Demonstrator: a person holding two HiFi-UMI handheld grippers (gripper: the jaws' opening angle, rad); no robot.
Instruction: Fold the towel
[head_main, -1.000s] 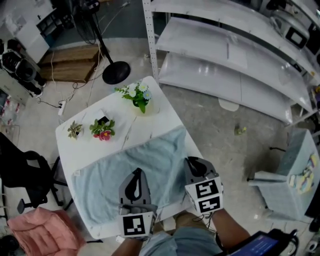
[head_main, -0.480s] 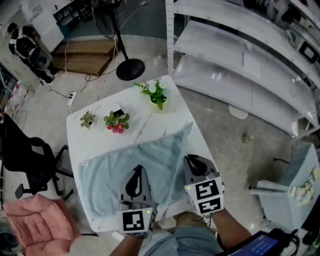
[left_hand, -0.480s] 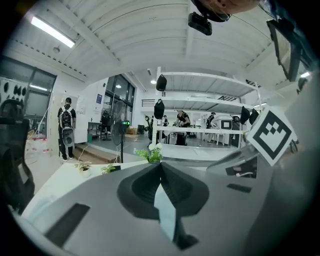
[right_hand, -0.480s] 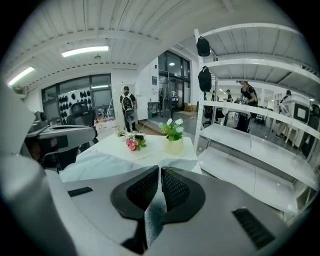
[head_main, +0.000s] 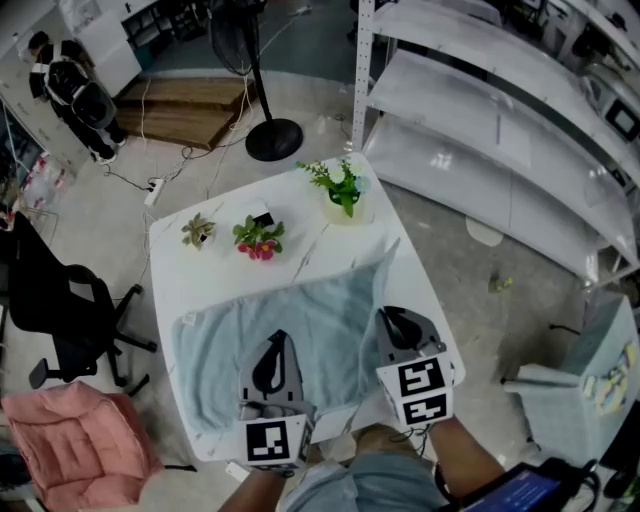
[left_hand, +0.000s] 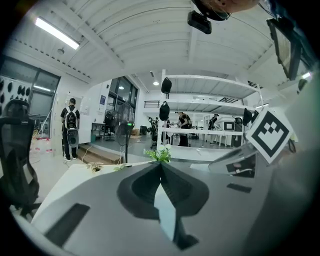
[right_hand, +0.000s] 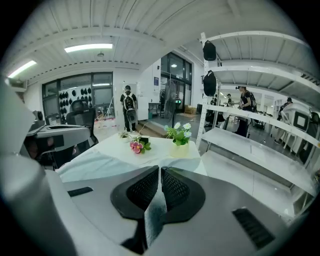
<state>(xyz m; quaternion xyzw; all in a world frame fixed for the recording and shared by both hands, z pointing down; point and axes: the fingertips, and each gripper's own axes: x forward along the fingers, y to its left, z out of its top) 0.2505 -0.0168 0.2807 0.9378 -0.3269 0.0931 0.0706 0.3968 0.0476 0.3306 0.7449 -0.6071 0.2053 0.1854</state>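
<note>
A light blue towel (head_main: 300, 310) lies spread over the near half of a white table (head_main: 215, 270). Both grippers are over its near edge. My left gripper (head_main: 274, 342) is shut, and in the left gripper view (left_hand: 161, 166) a thin strip of the towel (left_hand: 166, 212) is pinched between its jaws. My right gripper (head_main: 391, 316) is further right, near the towel's right side. In the right gripper view (right_hand: 159, 171) it is shut on a fold of the towel (right_hand: 155, 212), and the rest of the cloth (right_hand: 95, 165) stretches away to the left.
Beyond the towel stand a pot of white flowers (head_main: 345, 190), pink flowers (head_main: 258, 238) and a small plant (head_main: 197, 230). A black chair (head_main: 60, 310) and a pink cushion (head_main: 70, 440) are at the left. White shelving (head_main: 500, 110) stands right, a fan stand (head_main: 273, 138) behind.
Both grippers have shifted a little while still pinching the towel's near edge. The head view has panned, so the table and plants now sit further right in the picture.
</note>
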